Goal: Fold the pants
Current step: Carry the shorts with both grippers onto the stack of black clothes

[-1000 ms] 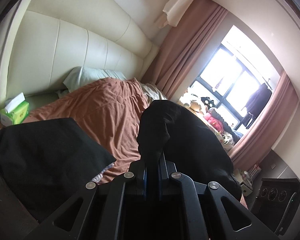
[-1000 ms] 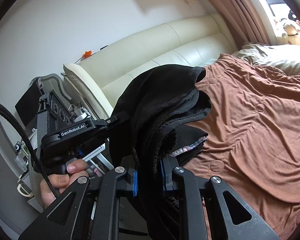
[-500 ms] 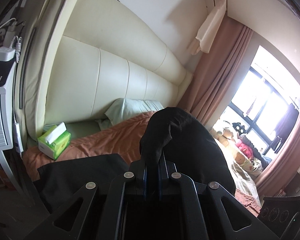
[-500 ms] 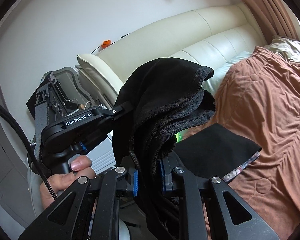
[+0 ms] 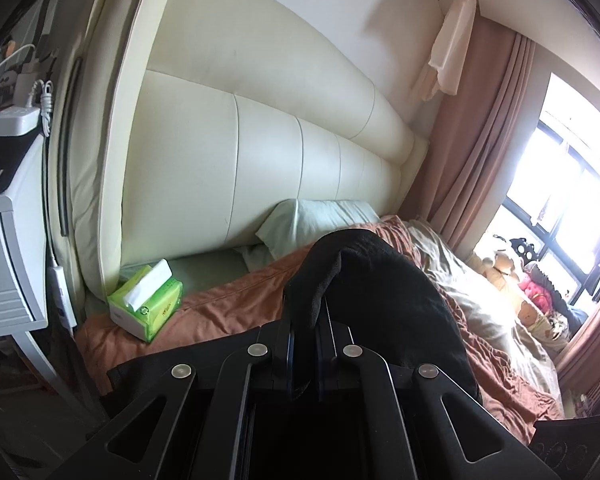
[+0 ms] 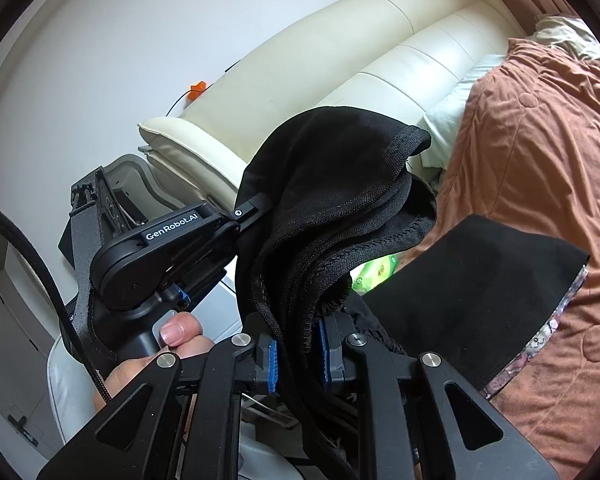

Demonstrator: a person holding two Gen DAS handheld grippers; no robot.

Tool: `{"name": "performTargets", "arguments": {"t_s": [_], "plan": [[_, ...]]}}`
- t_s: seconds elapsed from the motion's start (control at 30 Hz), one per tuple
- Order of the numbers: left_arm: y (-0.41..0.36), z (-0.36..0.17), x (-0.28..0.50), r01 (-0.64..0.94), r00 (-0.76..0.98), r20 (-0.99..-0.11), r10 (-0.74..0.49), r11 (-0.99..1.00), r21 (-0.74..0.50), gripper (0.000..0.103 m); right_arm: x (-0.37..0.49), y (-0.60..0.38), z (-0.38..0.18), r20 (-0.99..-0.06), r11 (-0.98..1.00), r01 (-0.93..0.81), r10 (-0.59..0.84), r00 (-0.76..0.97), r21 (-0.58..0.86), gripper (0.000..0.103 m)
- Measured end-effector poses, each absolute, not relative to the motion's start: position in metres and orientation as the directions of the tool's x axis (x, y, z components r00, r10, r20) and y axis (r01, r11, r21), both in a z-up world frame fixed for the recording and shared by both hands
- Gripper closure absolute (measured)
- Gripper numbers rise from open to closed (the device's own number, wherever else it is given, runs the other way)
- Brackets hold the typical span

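step: carry soft black pants (image 6: 340, 184) to brown bed cover (image 6: 540, 128) | left claw (image 5: 305, 320) clamped on pants | right claw (image 6: 296, 356) clamped on pants | tip: hold both ends level, lay flat

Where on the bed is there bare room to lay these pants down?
Free: the brown duvet between the folded black garment and the beige bedding toward the window. Crowded: the near corner, where the folded garment lies beside the green tissue pack and the pillow. The black pants hang in both the left claw and the right claw.
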State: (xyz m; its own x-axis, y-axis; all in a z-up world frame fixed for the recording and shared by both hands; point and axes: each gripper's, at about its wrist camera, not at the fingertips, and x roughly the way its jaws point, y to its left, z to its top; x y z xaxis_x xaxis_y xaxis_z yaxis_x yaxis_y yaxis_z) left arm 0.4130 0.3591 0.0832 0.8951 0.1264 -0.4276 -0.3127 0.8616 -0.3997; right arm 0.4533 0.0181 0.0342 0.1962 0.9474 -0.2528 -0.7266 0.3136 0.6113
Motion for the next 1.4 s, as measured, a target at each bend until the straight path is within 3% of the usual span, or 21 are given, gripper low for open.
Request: {"name": "performTargets", "arguments": {"t_s": [0.27,0.7,0.8,0.87,0.9,1.0,1.03,1.13,1.2,1.3,1.33,1.4], "plan": [[0.356,0.037,0.466,-0.328,0.853,-0.514,0.095,0.862,-0.385,0.095,0.512,0.042,-0.003,-0.316,0.386,-0.659,0.921,0.229,0.646,0.090],[0.340,0.006,0.530,-0.332,0.787,-0.611,0.092,0.897,-0.292,0.092,0.564,0.043,-0.042,-0.339,0.432,-0.559,0.902,0.267,0.708,0.090],[0.340,0.009,0.527,-0.356,0.776,-0.618,0.128,0.897,-0.261,0.068,0.569,0.041,-0.044,-0.387,0.484,-0.545,0.875,0.292,0.684,0.087],[0.340,0.015,0.515,-0.347,0.802,-0.584,0.128,0.895,-0.281,0.036,0.569,0.041,-0.041,-0.429,0.524,-0.550,0.851,0.304,0.650,0.085],[0.339,0.018,0.509,-0.347,0.810,-0.571,0.131,0.893,-0.286,0.034,0.571,0.039,-0.041,-0.444,0.542,-0.544,0.839,0.314,0.640,0.079],[0.336,0.018,0.494,-0.338,0.814,-0.569,0.120,0.894,-0.295,0.034,0.574,0.022,-0.042,-0.462,0.584,-0.478,0.811,0.358,0.656,0.045],[0.334,0.016,0.489,-0.334,0.815,-0.569,0.113,0.893,-0.301,0.034,0.574,0.015,-0.043,-0.458,0.587,-0.461,0.809,0.370,0.665,0.040],[0.327,0.008,0.477,-0.327,0.808,-0.581,0.098,0.894,-0.305,0.034,0.571,-0.002,-0.042,-0.445,0.584,-0.448,0.810,0.382,0.677,0.040],[0.320,0.003,0.471,-0.315,0.804,-0.589,0.083,0.899,-0.303,0.040,0.569,-0.007,-0.036,-0.437,0.593,-0.463,0.802,0.406,0.658,0.040],[0.311,-0.007,0.468,-0.306,0.788,-0.614,0.057,0.900,-0.310,0.057,0.556,-0.018,-0.022,-0.414,0.585,-0.501,0.809,0.418,0.638,0.042],[0.308,-0.011,0.468,-0.305,0.780,-0.625,0.045,0.899,-0.315,0.067,0.553,-0.019,-0.018,-0.405,0.581,-0.515,0.812,0.421,0.630,0.046],[0.302,-0.017,0.466,-0.293,0.772,-0.635,0.022,0.899,-0.326,0.071,0.547,-0.019,-0.010,-0.383,0.559,-0.547,0.828,0.410,0.623,0.054]]}}
